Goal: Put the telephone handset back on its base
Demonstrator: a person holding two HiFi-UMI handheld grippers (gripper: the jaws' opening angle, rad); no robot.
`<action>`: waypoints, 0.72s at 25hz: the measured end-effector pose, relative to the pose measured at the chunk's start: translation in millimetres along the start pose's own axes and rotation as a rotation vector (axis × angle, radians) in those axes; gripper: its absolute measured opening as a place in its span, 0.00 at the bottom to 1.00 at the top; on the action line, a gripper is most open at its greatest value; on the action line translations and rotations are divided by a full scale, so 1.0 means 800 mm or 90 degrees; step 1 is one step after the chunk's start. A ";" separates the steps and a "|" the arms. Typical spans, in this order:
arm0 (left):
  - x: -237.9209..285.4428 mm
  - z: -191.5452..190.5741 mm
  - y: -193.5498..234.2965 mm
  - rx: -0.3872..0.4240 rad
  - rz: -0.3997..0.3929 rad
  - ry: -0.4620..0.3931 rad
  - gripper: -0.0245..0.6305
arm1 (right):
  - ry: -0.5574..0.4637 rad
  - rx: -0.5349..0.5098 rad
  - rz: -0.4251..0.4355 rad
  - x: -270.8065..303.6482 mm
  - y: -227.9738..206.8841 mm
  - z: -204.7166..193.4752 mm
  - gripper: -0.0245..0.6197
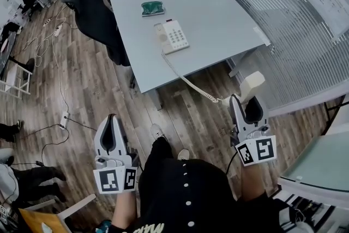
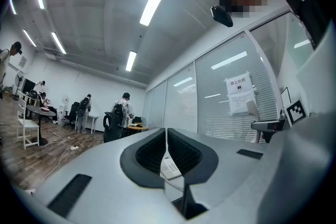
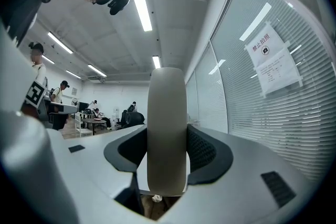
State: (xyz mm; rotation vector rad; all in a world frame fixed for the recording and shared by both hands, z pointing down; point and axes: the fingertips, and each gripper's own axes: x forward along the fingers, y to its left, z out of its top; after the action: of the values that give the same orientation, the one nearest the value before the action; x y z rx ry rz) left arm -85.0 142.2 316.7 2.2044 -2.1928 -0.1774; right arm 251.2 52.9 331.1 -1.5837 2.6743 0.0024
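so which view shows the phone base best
The head view: the whole phone base on the table, keypad visible. The left gripper view shows only a sliver past its jaws; in the right gripper view the handset blocks it.

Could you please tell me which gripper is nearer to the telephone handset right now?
Right. The right gripper is clamped on the handset itself. The left gripper is shut and empty, on the far side of the person's body from it.
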 end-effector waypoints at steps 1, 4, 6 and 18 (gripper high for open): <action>0.006 0.002 0.001 0.000 -0.002 -0.003 0.07 | 0.000 -0.001 0.000 0.004 0.000 0.001 0.40; 0.019 0.002 0.008 -0.004 -0.004 -0.004 0.07 | 0.001 -0.003 -0.003 0.017 0.001 0.001 0.40; 0.027 -0.001 0.014 -0.006 -0.003 0.000 0.07 | 0.005 -0.004 -0.005 0.027 0.000 -0.001 0.40; 0.097 0.001 0.055 -0.006 -0.001 -0.002 0.07 | 0.005 -0.003 -0.005 0.110 0.000 -0.003 0.40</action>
State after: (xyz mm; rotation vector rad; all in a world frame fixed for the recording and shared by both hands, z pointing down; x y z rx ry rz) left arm -128.4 64.1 315.4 2.2023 -2.1885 -0.1915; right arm 208.8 -24.0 330.7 -1.5997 2.6760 0.0023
